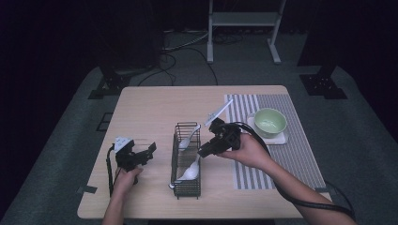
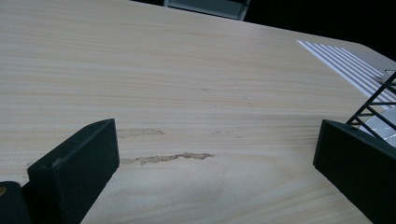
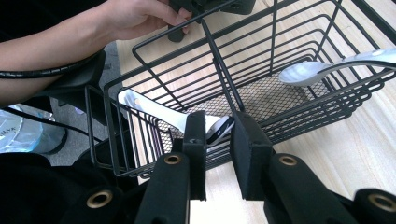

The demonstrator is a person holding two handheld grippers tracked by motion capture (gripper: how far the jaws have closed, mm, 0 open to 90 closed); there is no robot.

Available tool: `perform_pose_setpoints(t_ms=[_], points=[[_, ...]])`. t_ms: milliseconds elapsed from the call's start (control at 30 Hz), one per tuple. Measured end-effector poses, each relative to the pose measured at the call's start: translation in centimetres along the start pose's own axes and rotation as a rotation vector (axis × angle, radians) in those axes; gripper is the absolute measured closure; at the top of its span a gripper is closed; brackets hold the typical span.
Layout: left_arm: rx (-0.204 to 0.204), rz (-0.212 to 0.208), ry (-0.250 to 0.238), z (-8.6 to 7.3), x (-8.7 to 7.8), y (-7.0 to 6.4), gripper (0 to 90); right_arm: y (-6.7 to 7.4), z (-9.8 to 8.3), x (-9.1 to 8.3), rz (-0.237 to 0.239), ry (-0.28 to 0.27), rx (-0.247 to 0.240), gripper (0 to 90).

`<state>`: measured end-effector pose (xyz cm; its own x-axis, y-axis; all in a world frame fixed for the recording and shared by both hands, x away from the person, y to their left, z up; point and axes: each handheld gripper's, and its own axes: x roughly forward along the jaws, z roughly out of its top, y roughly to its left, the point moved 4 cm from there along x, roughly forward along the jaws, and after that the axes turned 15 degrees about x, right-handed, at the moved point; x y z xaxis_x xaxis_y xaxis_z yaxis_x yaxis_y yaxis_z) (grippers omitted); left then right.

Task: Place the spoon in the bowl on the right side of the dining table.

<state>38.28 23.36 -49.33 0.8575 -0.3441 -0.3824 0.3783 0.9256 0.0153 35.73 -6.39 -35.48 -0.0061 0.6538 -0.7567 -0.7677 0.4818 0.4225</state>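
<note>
A black wire basket (image 1: 187, 187) stands at mid table with two white spoons in it. The nearer spoon (image 1: 189, 172) lies slanted, one end raised toward the basket's right wall. My right gripper (image 1: 202, 152) reaches in over that wall. In the right gripper view my right gripper (image 3: 219, 140) has its jaws shut on the near end of this spoon (image 3: 149, 109), whose far end rests on the rim. The second spoon (image 3: 322, 67) leans in the other compartment (image 1: 189, 137). My left gripper (image 1: 143, 157) hovers open left of the basket, over bare wood (image 2: 215, 163).
A green bowl (image 1: 270, 122) sits on a white coaster (image 1: 283, 139) on a striped placemat (image 1: 300, 154) at the right. A basket corner (image 2: 373, 105) shows beside the left gripper's right jaw. Bare tabletop (image 1: 150, 108) stretches to the far left.
</note>
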Motion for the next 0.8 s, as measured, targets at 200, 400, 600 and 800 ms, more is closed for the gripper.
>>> perform_pose_setpoints(t_ms=[200, 400, 600, 800], points=[[0.001, 0.001, 0.0, 0.0, 0.01, 0.0, 0.0, 0.07, -0.05, 0.0, 0.014, 0.005, 0.003, 76.9], [0.001, 0.001, -0.001, 0.0, 0.02, 0.0, 0.0, 0.3, -0.07, -0.02, 0.014, 0.013, -0.008, 77.9], [0.001, 0.0, -0.001, 0.0, 0.03, -0.01, 0.0, 0.5, -0.06, -0.03, 0.019, 0.012, -0.01, 78.8], [0.002, 0.001, -0.001, 0.0, 0.03, -0.02, 0.0, 0.72, -0.05, -0.07, 0.023, 0.014, -0.02, 79.4]])
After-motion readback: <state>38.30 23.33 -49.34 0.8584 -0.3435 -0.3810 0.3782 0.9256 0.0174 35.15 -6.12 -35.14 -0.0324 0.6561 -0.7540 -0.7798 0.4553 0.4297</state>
